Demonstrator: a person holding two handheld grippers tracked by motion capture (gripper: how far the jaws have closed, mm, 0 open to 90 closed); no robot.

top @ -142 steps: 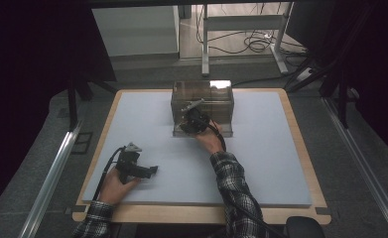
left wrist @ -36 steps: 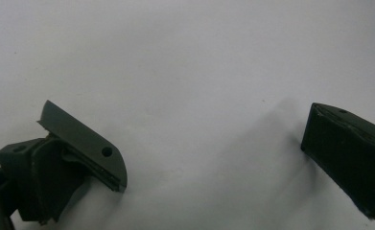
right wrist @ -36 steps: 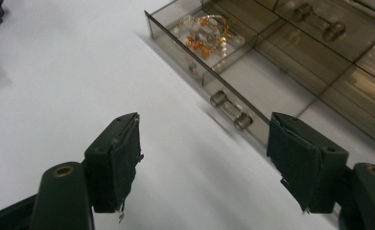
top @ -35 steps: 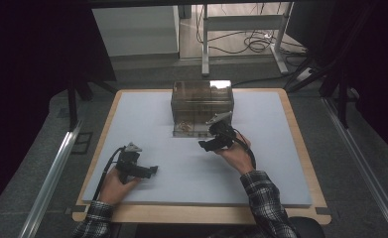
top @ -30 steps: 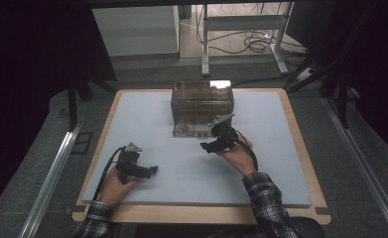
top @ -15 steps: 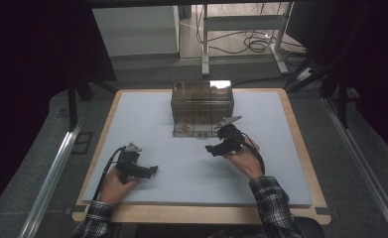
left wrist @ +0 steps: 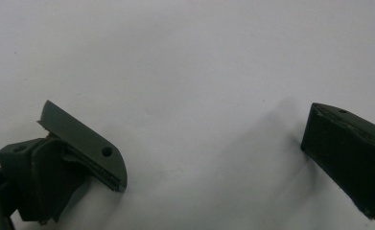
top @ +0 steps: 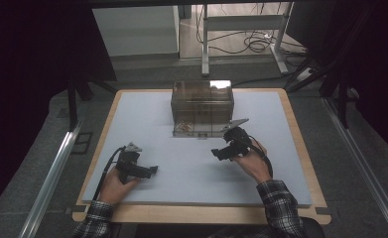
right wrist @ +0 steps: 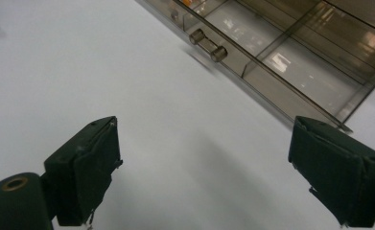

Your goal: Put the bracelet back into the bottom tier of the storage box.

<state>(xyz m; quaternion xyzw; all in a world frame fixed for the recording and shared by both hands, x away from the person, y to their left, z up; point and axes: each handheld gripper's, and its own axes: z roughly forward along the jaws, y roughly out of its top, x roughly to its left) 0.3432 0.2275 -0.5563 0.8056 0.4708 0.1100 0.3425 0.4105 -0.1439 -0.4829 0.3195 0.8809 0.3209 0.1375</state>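
A smoky see-through drawer box [top: 202, 101] stands at the back middle of the white mat [top: 147, 129]. Its bottom drawer [top: 197, 130] is pulled out toward me. In the right gripper view the drawer [right wrist: 290, 72] shows divided compartments and a bar handle [right wrist: 207, 43]. My right gripper [top: 215, 152] hovers near the drawer's right front corner, pointing left. Its jaws have just been opening and stand open with nothing between them [right wrist: 204, 177]. My left gripper [top: 154, 170] rests low on the mat at the near left, open, with bare mat between its jaws [left wrist: 214, 153].
The mat lies on a wooden board [top: 300, 144] with a narrow rim. Small pale pieces lie in the drawer's left end [top: 183, 126]. A table frame and cables [top: 251, 42] stand on the floor beyond the board. Metal rails [top: 52, 173] run along both sides.
My right hand has drawn away from the box front toward the near right, and its jaws have spread wider. The left hand has stayed put.
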